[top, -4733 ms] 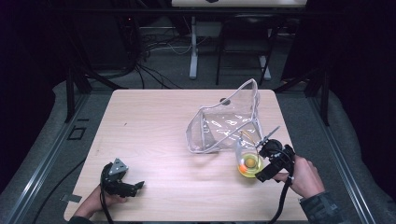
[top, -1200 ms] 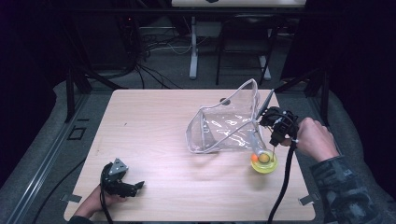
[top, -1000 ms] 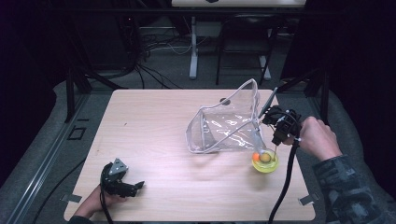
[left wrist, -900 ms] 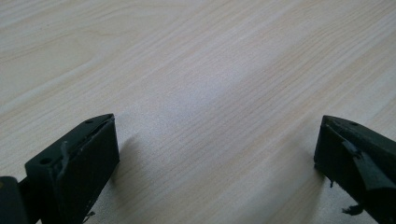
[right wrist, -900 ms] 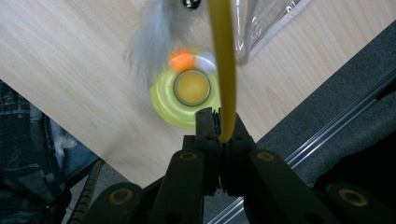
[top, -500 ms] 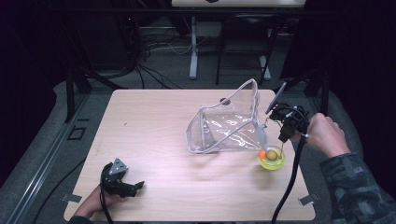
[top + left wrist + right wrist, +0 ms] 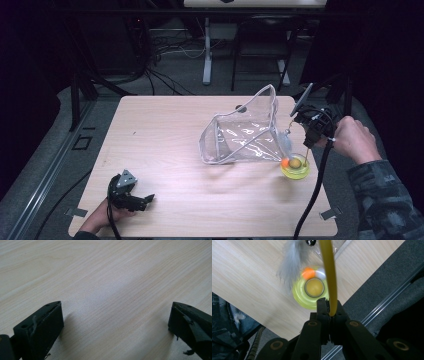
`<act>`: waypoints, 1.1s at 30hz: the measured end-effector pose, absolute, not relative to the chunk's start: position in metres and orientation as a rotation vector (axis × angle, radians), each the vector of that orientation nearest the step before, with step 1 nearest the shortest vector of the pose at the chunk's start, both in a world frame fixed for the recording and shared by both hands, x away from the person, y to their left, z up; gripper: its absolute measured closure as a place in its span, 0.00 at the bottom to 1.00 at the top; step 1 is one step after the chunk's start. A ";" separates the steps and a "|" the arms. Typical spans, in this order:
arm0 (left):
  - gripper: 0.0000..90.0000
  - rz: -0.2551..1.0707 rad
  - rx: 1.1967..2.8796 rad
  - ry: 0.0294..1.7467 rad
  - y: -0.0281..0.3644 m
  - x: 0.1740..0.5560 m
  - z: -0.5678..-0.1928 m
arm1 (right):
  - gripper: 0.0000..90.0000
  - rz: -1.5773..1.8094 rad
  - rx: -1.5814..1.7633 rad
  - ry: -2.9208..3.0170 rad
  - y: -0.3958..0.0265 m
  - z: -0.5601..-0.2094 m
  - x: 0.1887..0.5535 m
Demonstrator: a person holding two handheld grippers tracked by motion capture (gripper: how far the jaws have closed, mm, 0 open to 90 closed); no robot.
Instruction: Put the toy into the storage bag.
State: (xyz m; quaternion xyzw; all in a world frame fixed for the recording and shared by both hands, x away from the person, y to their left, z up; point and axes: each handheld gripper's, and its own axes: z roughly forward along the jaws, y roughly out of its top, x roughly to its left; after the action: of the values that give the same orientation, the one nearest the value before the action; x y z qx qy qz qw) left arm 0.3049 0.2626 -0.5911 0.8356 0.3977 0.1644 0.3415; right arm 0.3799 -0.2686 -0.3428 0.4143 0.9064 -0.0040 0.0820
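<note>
right tongs (image 7: 306, 121) are closed on a thin yellow wand (image 7: 329, 272), pinched between the two jaws near its lower end; the wand runs up and away from the jaws in the right gripper view. just beyond the jaw tips hangs a grey feather tuft (image 7: 291, 263), blurred, with what appears to be a small dark bell at its top. below the tongs sits a yellow-green dish (image 7: 295, 168) on the surface (image 7: 165, 135), close to its right edge, with a round amber centre (image 7: 314, 287) and an orange ball (image 7: 284, 162) at its rim. the right hand (image 7: 353, 140) grips the tool from the right, a camouflage sleeve behind it.

to the left of the right tongs, just beside the dish, stands a clear plastic bag (image 7: 242, 135), open and slumped, one corner raised.

left tongs (image 7: 140, 201) rest low at the near left corner of the surface, jaws spread wide with bare wood between them, well apart from the bag and dish. the left hand (image 7: 97, 217) holds them from below.
</note>
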 end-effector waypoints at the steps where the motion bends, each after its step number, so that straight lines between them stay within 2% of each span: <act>1: 0.00 0.427 2.174 1.035 0.263 0.305 -0.591 | 0.97 -0.013 1.241 2.705 -0.269 -0.341 0.380; 33: 0.00 0.415 2.185 1.028 0.263 0.305 -0.590 | 0.97 -0.033 1.299 2.591 -0.280 -0.299 0.401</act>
State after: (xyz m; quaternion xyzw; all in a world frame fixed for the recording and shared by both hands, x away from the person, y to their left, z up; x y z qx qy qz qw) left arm 0.3050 0.2630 -0.5902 0.8390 0.3947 0.1595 0.3389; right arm 0.4009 -0.2804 -0.2995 0.4450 0.8872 -0.0113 0.1212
